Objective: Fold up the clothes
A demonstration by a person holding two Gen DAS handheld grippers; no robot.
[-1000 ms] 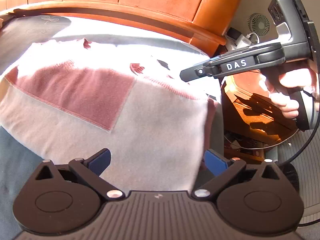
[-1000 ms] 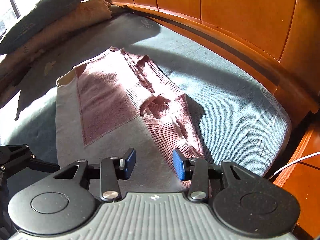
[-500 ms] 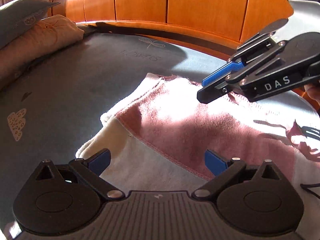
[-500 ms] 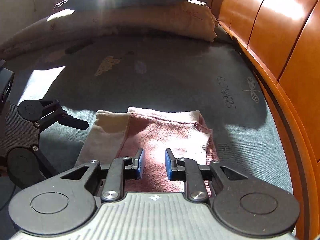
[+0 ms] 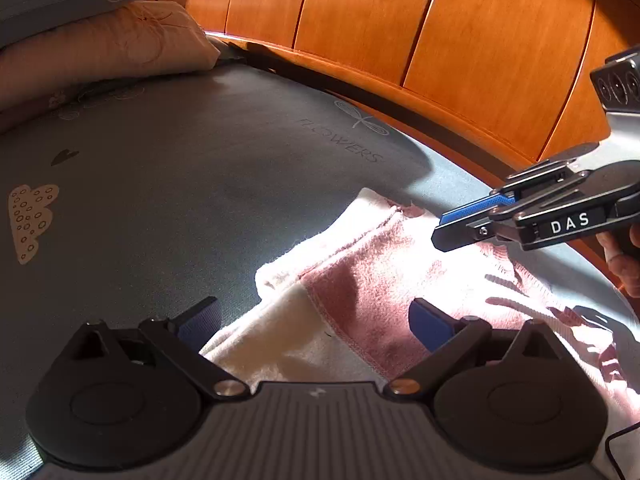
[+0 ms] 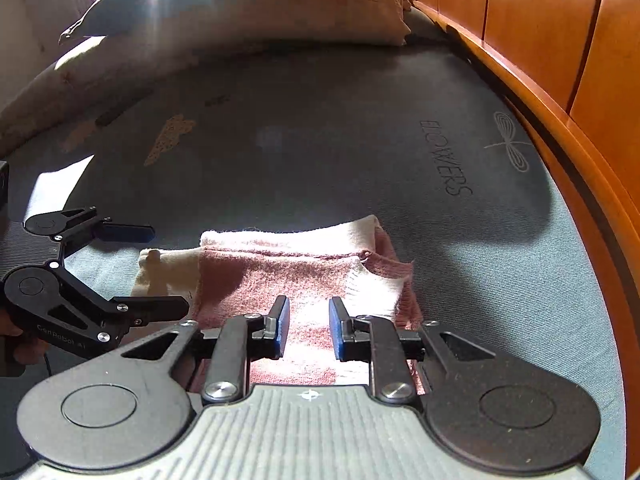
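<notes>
Both grippers point down over the sweater [image 6: 296,268] that lies on the bed [image 6: 320,152], the left gripper [image 5: 312,324] wide open, the right gripper [image 6: 308,328] narrowly open, gripping nothing

1. The sweater [image 6: 304,276] goes under the right gripper [image 6: 309,326] at 6 o'clock, so its near part is hidden.
2. In the left wrist view, the sweater [image 5: 360,280] is cut off at 4 o'clock.
3. The hand [image 5: 624,264] at 3 o'clock shows only some fingers.
4. The pillows [image 5: 100,40] at 10 o'clock run off the picture.
</notes>
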